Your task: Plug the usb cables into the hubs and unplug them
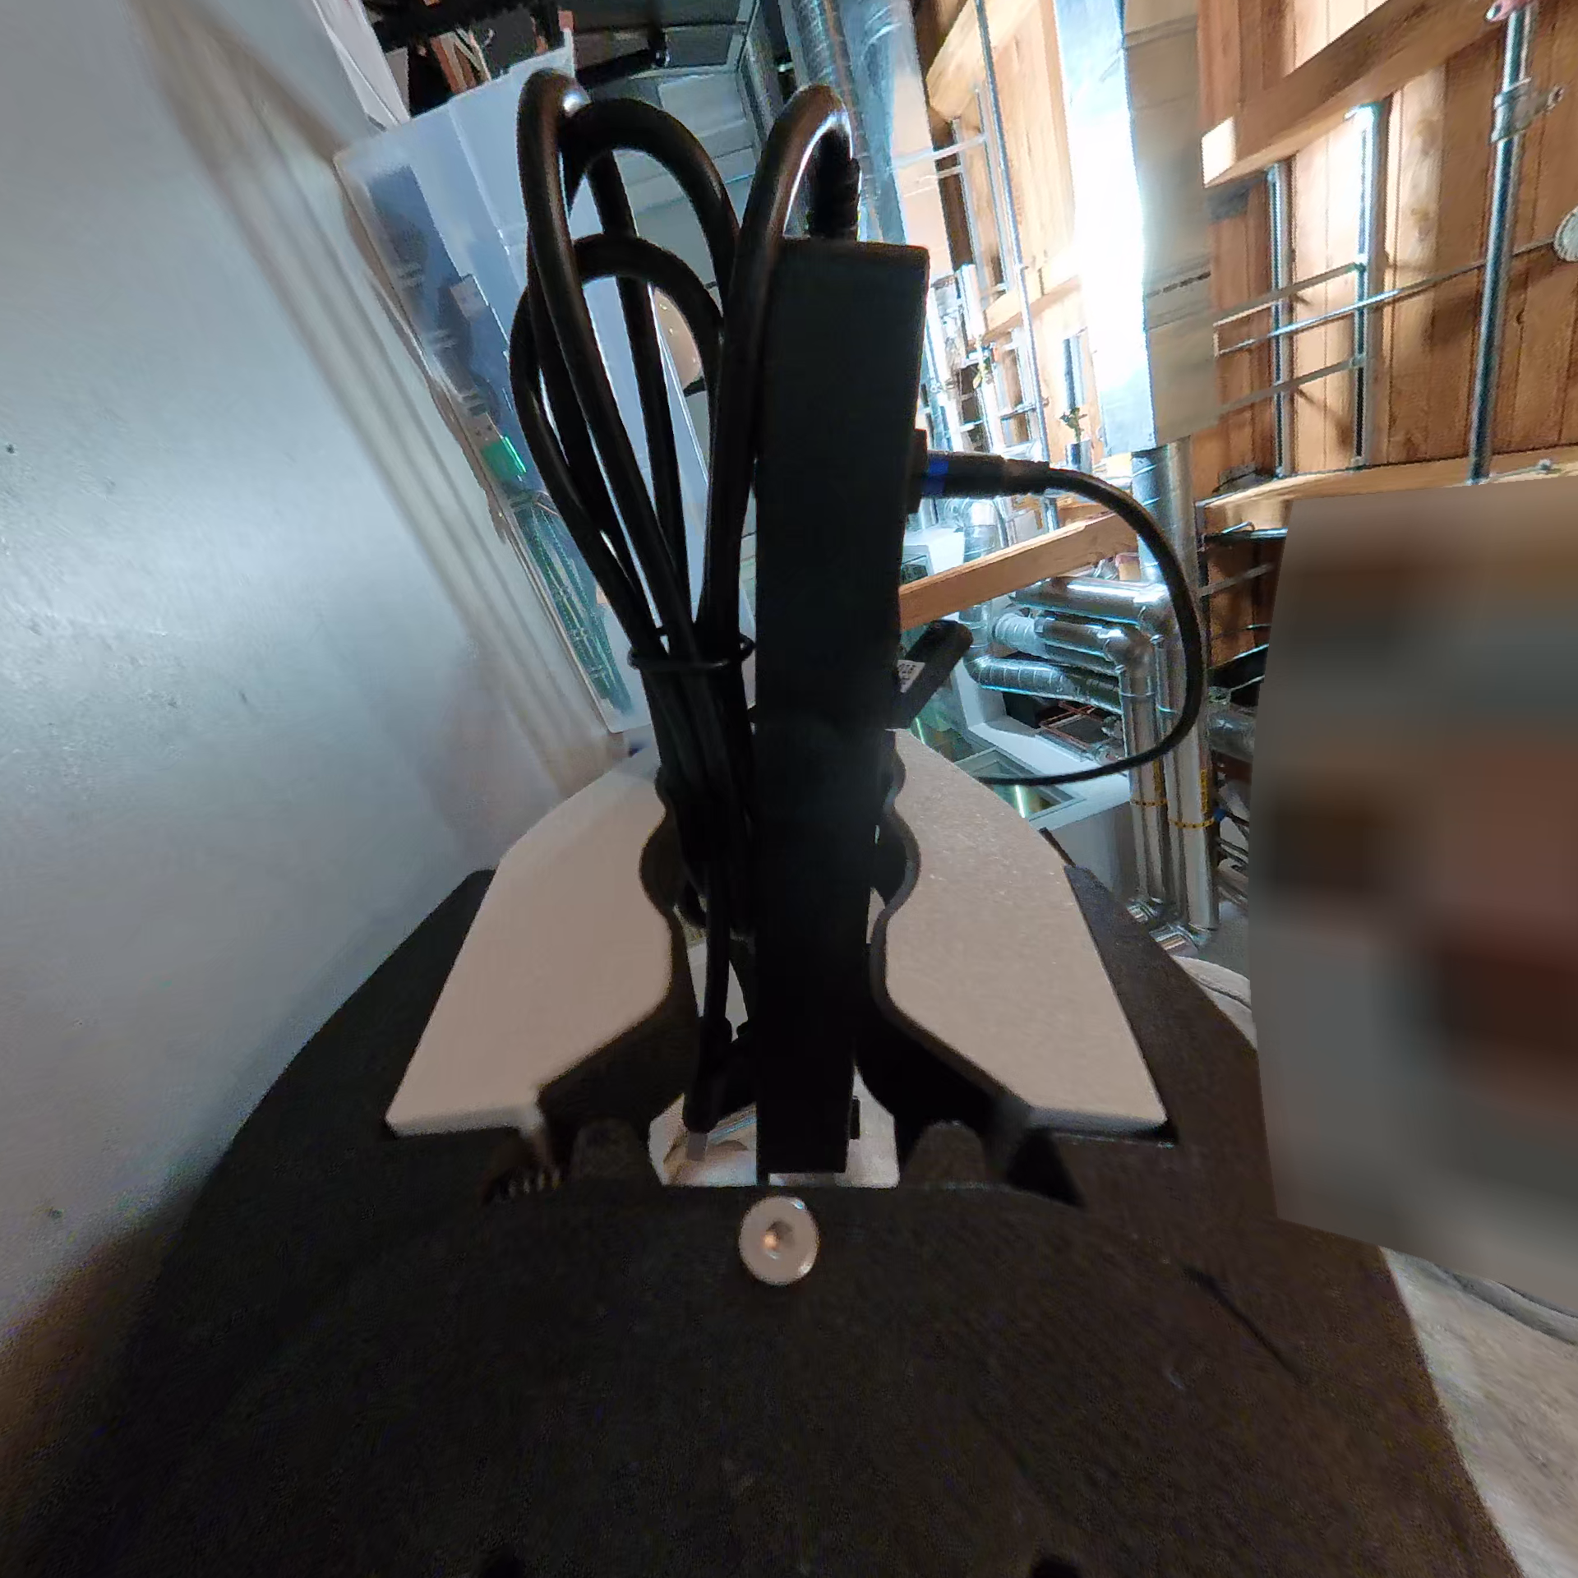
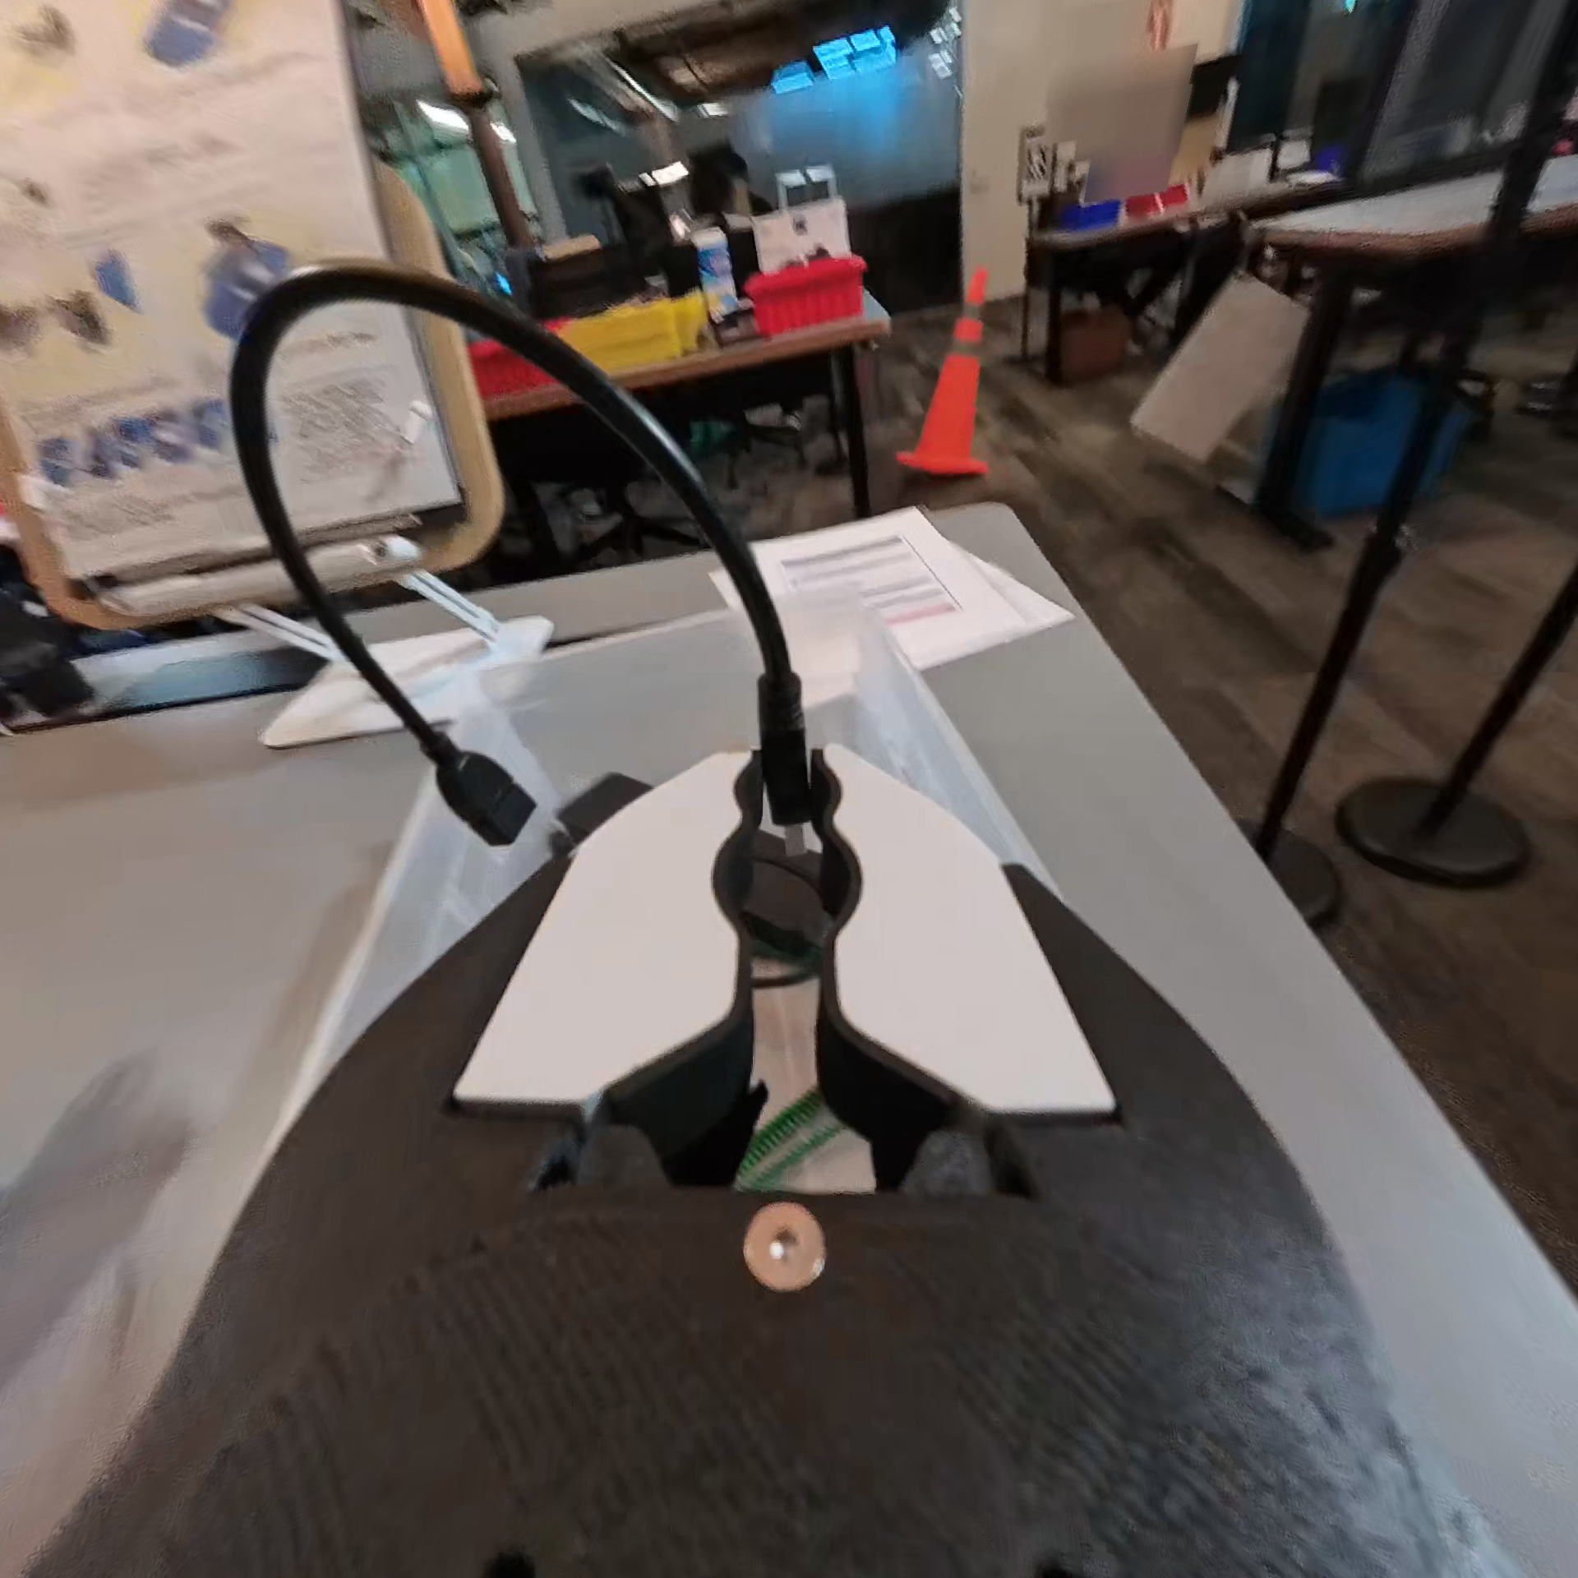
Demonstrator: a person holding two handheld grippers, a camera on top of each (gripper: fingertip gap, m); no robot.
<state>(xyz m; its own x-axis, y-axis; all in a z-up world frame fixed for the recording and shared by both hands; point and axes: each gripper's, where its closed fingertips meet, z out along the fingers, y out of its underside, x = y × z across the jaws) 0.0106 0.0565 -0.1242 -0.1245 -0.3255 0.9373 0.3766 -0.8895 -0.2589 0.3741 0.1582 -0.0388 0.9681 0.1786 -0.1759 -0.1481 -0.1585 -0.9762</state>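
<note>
I can't see the hub's point(image 1: 832, 546) ports, turned edge-on between my left tongs point(image 1: 781, 820); the poster point(image 2: 196, 282) beyond my right tongs point(image 2: 790, 798) is blurred.

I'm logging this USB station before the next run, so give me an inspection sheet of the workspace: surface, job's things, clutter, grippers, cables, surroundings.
Surface: grey table, mostly bare.
Job's things: black hub held upright, one plug already in its side; short black cable held by one plug, its other end hanging free.
Clutter: printed papers; clear plastic bin under the right gripper.
Grippers: left gripper shut on the hub; right gripper shut on the short cable's plug.
Cables: tied black cable bundle beside the hub.
Surroundings: orange cone, coloured bins, stanchion posts.
</note>
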